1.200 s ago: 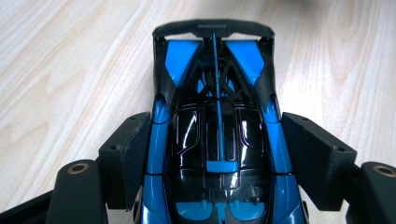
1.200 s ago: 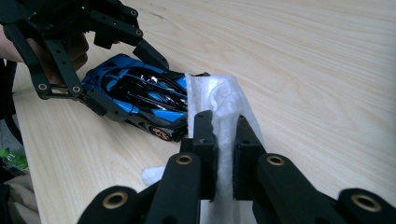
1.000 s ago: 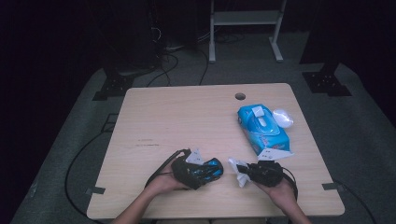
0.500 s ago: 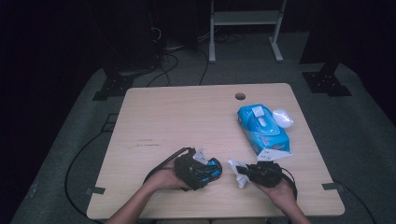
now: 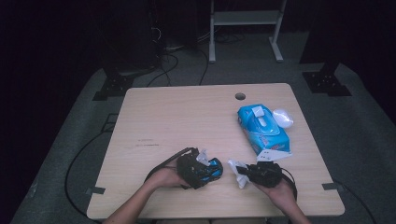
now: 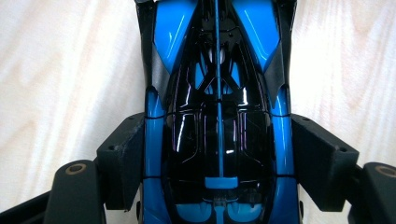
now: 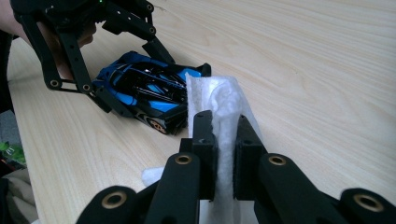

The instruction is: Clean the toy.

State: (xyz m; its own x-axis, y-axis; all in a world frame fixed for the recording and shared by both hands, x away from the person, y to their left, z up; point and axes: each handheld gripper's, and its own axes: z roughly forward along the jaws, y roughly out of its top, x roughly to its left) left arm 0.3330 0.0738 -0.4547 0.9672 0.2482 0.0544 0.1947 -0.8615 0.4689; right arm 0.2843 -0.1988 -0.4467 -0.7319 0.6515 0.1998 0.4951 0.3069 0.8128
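A blue and black toy car (image 6: 219,116) lies on the wooden table (image 5: 187,116) near its front edge. My left gripper (image 6: 218,140) straddles the car's body, one pad against each flank; its jaws have just been closing on it. The high view shows the same car (image 5: 211,169) under the left gripper (image 5: 196,169). Just right of it my right gripper (image 5: 247,171) is shut on a folded white wipe (image 7: 219,100), which stands up between its pads close to the car's (image 7: 144,88) tail. The wipe (image 5: 237,170) is a hand's width from the car.
A blue pack of wet wipes (image 5: 262,130) lies at the table's right side, with a small white round object (image 5: 282,116) next to it. A cable hole (image 5: 240,96) sits near the far edge. Cables trail from both grippers over the front edge.
The left hand has shifted very slightly at the car. The right gripper and its wipe have kept still.
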